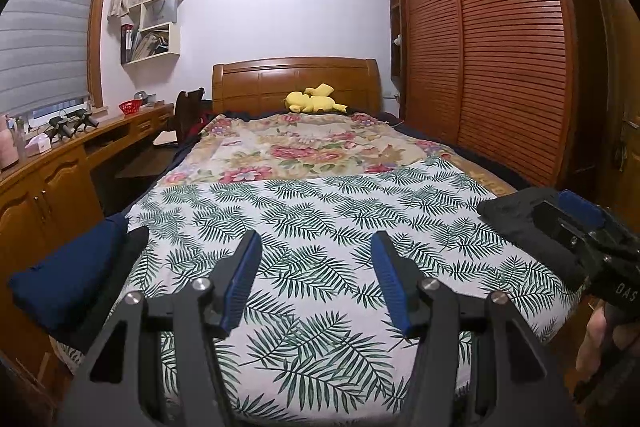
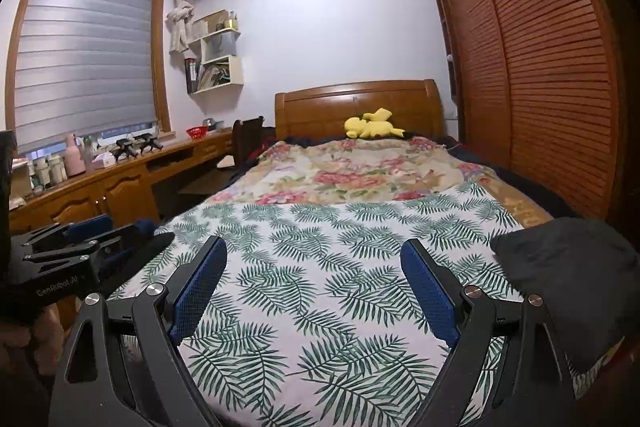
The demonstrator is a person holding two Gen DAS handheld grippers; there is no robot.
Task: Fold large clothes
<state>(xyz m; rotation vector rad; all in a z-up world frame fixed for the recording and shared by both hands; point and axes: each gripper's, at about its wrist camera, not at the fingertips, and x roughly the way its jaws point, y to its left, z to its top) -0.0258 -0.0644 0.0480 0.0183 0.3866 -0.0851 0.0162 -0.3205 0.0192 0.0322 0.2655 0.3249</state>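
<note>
Left gripper [image 1: 316,243]: black frame, blue ribbed pads, jaws spread wide with nothing between them, held above the foot end of the bed [image 1: 404,211]. Right gripper [image 2: 314,247]: same build, jaws likewise spread and empty, also above the foot of the bed, to the right of the left gripper; a bare hand [image 1: 596,339] grips its handle. Bed cover: palm-leaf sheet [image 1: 320,211], white with green fronds, spread flat over the near half of the bed; floral quilt [image 1: 304,147] over the far half. Clothing, item one: folded navy garment [image 1: 68,275], lying at the bed's left edge near the foot, with a black piece [image 1: 134,247] against its inner side. Clothing, item two: folded black garment [image 2: 568,275], lying on the palm-leaf sheet at the bed's right edge near the foot; in the left wrist view the right gripper's body overlaps it. Yellow plush toy [image 1: 314,99]: at the head of the bed, against the wooden headboard [image 1: 256,79]. Louvred wooden wardrobe [image 1: 500,59]: along the bed's right side. Wooden desk [image 2: 132,171]: along the bed's left side, under the window blind [image 2: 84,51], carrying bottles and a red basket [image 2: 197,133]. White wall shelves [image 2: 218,55]: above the desk, left of the headboard.
</note>
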